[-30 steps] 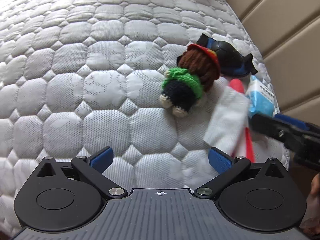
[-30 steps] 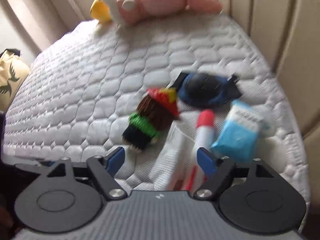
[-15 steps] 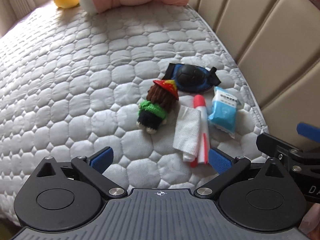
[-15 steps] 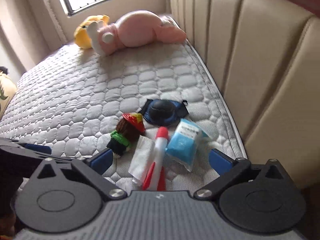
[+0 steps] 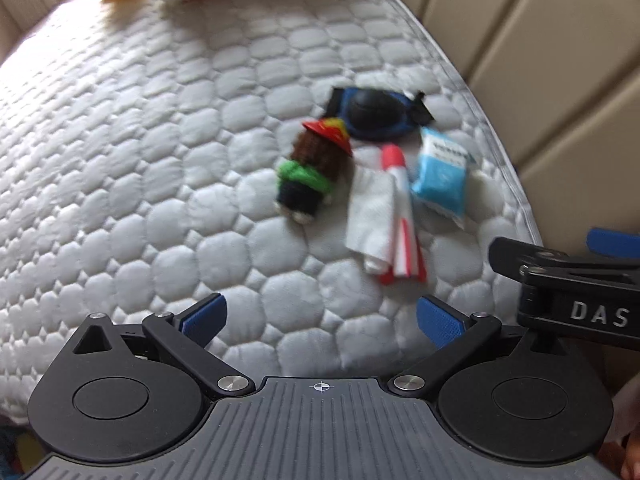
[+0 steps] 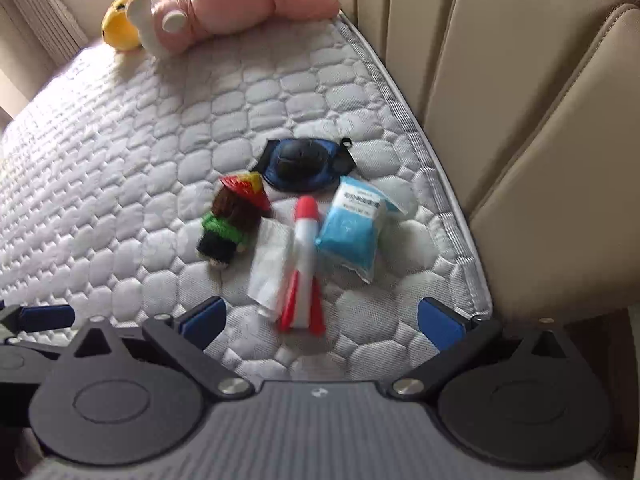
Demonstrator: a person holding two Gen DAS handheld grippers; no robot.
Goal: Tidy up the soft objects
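Both grippers have pulled up and back from the bed. A sec ago the left wrist view was filled w/ quilting and the doll close up; now it takes in the whole cluster plus the far end of the white hexagon-quilted mattress (image 6: 132,184).

Left gripper (image 5: 320,316): jaws spread wide, nothing between the blue pads. Right gripper (image 6: 320,316): jaws have just been opening, now fully spread, also empty; its black body shows at the right edge of the left view.

All task items lie loose on the mattress, near the corner by the beige padded headboard (image 6: 520,120):
- crocheted doll w/ red hat, brown hair, green scarf (image 6: 230,222), on its side, leftmost
- white folded tissue (image 6: 268,264), just beside the doll, its right edge touching or slightly under the rocket, can't tell which
- red-and-white soft toy rocket (image 6: 304,268), nose pointing away from the cameras
- blue plastic-wrapped packet w/ white label (image 6: 354,232), just right of the rocket
- dark blue padded eye mask (image 6: 306,166), behind the others, near the doll's hat

Far end: pink plush toy (image 6: 248,0) and yellow plush toy (image 6: 124,16), well apart from the cluster.

Meaning for the task, as I read it: items look grouped side by side, nothing held, both hands withdrawn, so prob. done or nearly so. Only loose end could be the tissue overlapping the rocket.
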